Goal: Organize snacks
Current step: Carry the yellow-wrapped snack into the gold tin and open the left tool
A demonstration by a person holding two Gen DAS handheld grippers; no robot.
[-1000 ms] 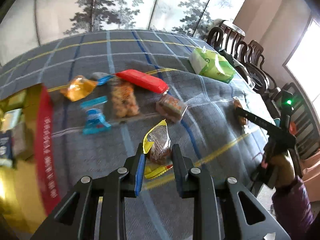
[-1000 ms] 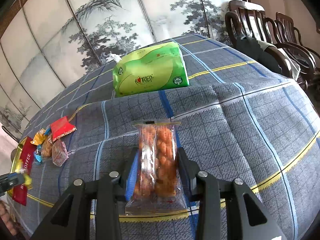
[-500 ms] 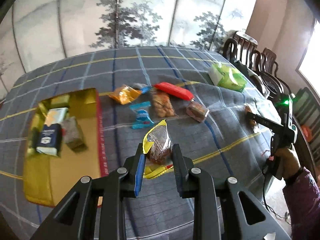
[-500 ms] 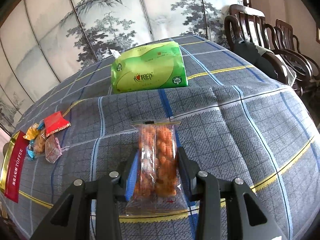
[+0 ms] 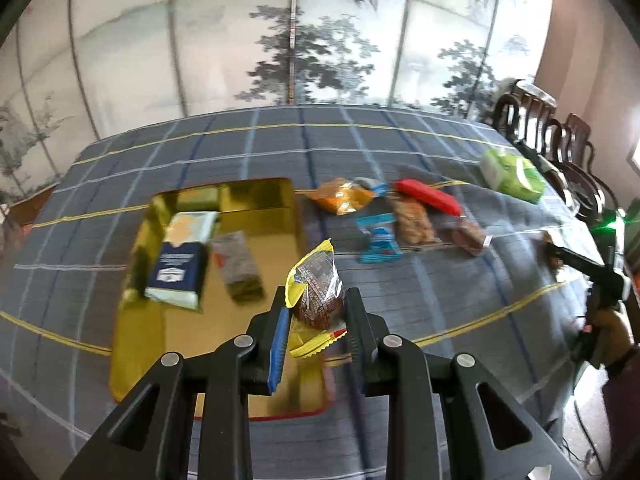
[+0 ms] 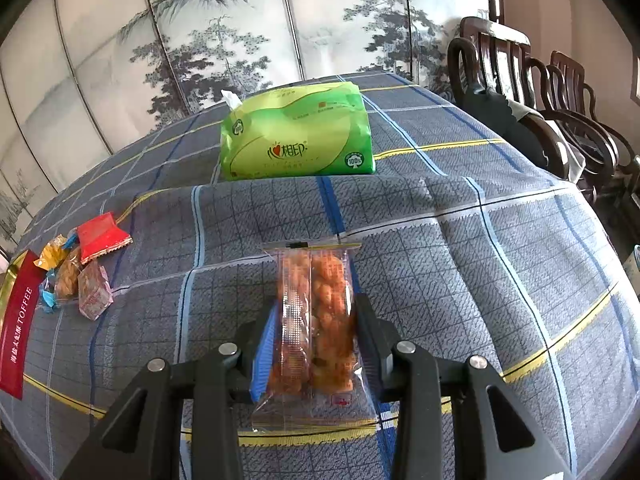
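Snacks are held by both grippers at this moment: the left gripper (image 5: 316, 312) is clamped on a yellow-edged packet of brown pieces (image 5: 317, 295), which stands up between the fingers, and the right gripper (image 6: 316, 340) is clamped on a clear bag of orange puffs (image 6: 315, 320), whose long axis runs forward along the fingers. What the coming move seems to turn on is the gold tin (image 5: 140, 328): it lies just in front and to the left of the left gripper, and the packet hangs over its near right part, so this hand is much the nearer one and probably only has to lower and let go. Inside the tin, on the far left, a dark blue packet (image 5: 178, 270) and a grey packet (image 5: 238, 266) already lie, with bare floor on the near side. To the right on the tabletop (image 5: 440, 312) a row of loose snacks (image 5: 400, 216) waits, and a green tissue pack (image 6: 298, 140) stands far from the right gripper. Nothing seems to block the way down.
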